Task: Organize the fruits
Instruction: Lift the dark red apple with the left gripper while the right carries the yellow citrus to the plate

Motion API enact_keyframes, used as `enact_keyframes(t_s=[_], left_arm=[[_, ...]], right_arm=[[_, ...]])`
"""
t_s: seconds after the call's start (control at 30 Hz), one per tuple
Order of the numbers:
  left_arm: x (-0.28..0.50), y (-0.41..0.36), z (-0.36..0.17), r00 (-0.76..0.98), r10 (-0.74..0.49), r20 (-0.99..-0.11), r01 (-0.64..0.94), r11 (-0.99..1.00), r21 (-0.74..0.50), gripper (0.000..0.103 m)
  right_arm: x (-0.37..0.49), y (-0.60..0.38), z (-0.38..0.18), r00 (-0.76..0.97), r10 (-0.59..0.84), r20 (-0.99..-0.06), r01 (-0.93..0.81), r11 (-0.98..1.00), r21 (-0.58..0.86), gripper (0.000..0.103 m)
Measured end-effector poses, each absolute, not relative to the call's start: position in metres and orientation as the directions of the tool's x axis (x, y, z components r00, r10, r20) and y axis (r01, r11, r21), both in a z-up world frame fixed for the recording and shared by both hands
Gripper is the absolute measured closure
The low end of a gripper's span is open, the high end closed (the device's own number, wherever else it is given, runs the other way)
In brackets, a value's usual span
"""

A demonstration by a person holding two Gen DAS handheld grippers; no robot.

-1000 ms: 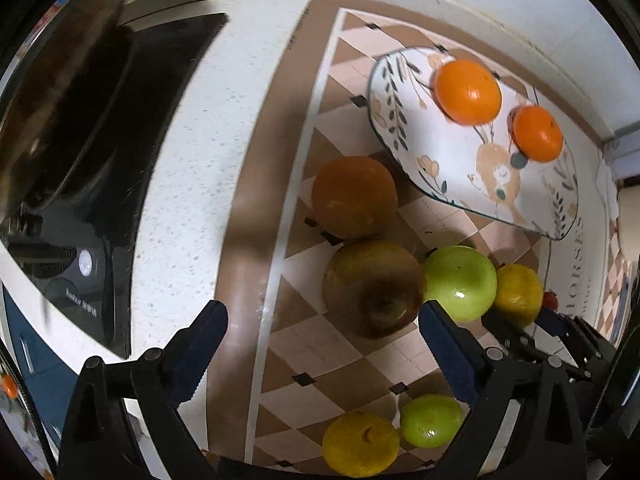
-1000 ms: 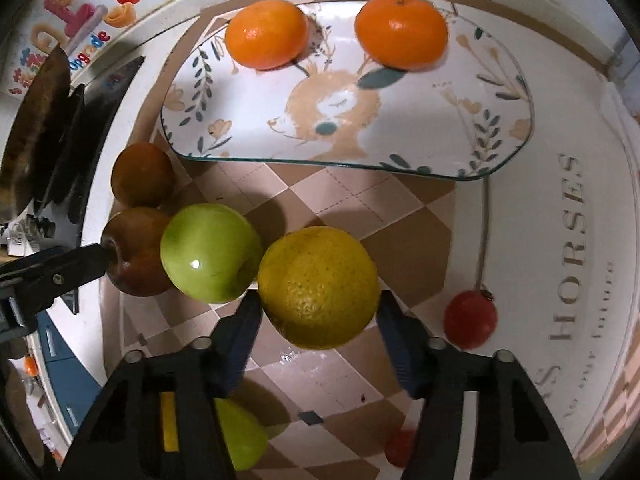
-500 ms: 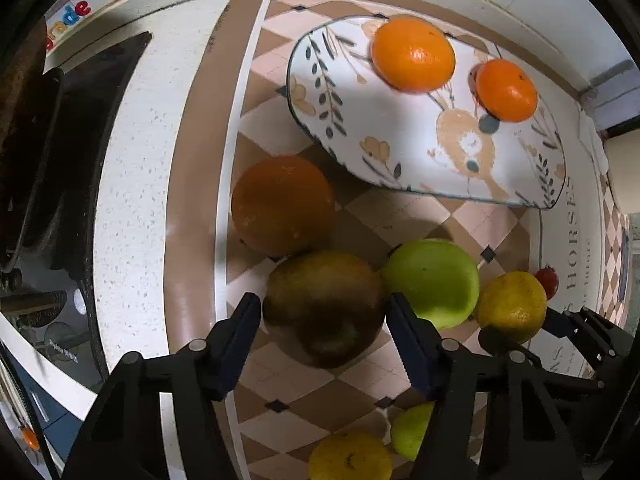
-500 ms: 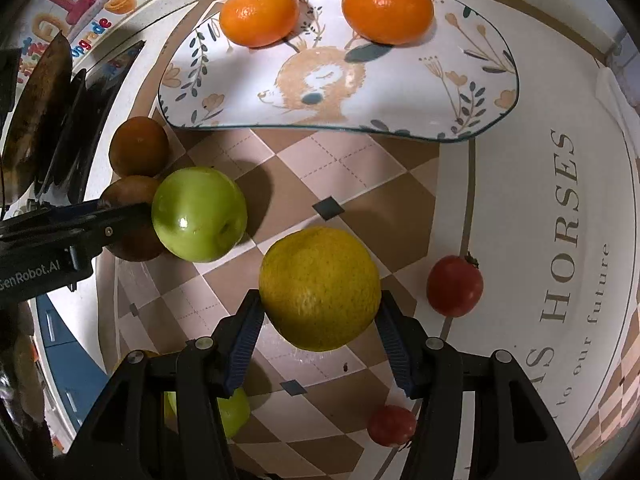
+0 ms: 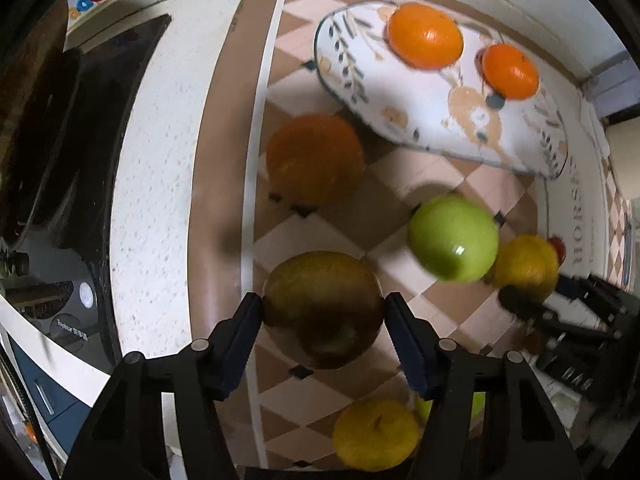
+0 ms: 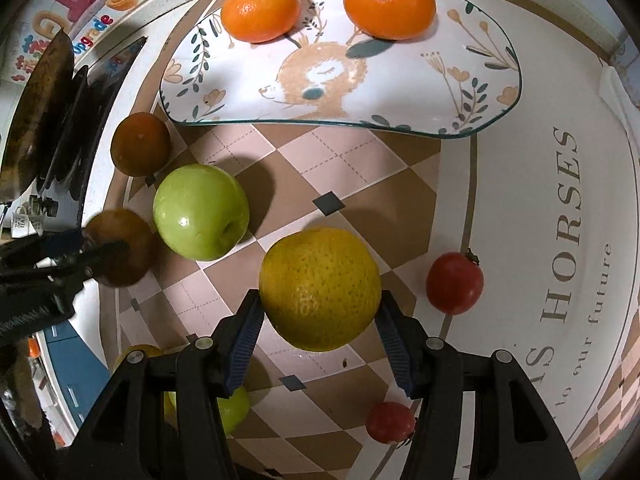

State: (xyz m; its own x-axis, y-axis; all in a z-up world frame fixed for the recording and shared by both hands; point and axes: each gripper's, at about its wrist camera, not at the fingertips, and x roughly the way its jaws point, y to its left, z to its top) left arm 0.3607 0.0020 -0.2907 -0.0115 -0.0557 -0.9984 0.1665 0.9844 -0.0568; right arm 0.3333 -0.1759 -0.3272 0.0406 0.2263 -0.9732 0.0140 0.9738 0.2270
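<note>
My left gripper (image 5: 324,320) is shut on a brown apple (image 5: 320,300) and holds it above the checkered mat; it also shows in the right wrist view (image 6: 120,246). My right gripper (image 6: 318,320) is shut on a yellow orange (image 6: 320,288), also seen in the left wrist view (image 5: 524,262). A flowered plate (image 6: 400,92) at the back holds two bright oranges (image 6: 260,10) (image 6: 390,4). A green apple (image 6: 200,212) and a dark orange (image 6: 140,144) lie on the mat between plate and grippers.
Two small red tomatoes (image 6: 454,282) (image 6: 390,422) lie at the right. Another yellow fruit (image 5: 376,434) and a small green one (image 6: 234,408) lie near me. A black stove (image 5: 100,120) with a pan stands at the left. The wall runs behind the plate.
My left gripper closed on the brown apple and lifted it away from the green apple. My right gripper moved forward toward the plate with the yellow orange.
</note>
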Motion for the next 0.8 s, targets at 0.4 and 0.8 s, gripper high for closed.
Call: enact_keyframes(t_s=[0.4,0.8], left_arm=[[0.373,-0.002,-0.299,0.015,-0.033,-0.999,0.186,0.982,-0.03,0.039],[0.365,-0.005,-0.262,0.081,-0.069,-0.994,0.156,0.986,-0.056,0.041]], right_arm=[[0.342,-0.184,-0.331,0.039,0.254,-0.966,0.067,0.964,0.257,0.041],[0.332,-0.2,-0.303,0.136,0.237,-0.962,0.06,0.967,0.247,0.046]])
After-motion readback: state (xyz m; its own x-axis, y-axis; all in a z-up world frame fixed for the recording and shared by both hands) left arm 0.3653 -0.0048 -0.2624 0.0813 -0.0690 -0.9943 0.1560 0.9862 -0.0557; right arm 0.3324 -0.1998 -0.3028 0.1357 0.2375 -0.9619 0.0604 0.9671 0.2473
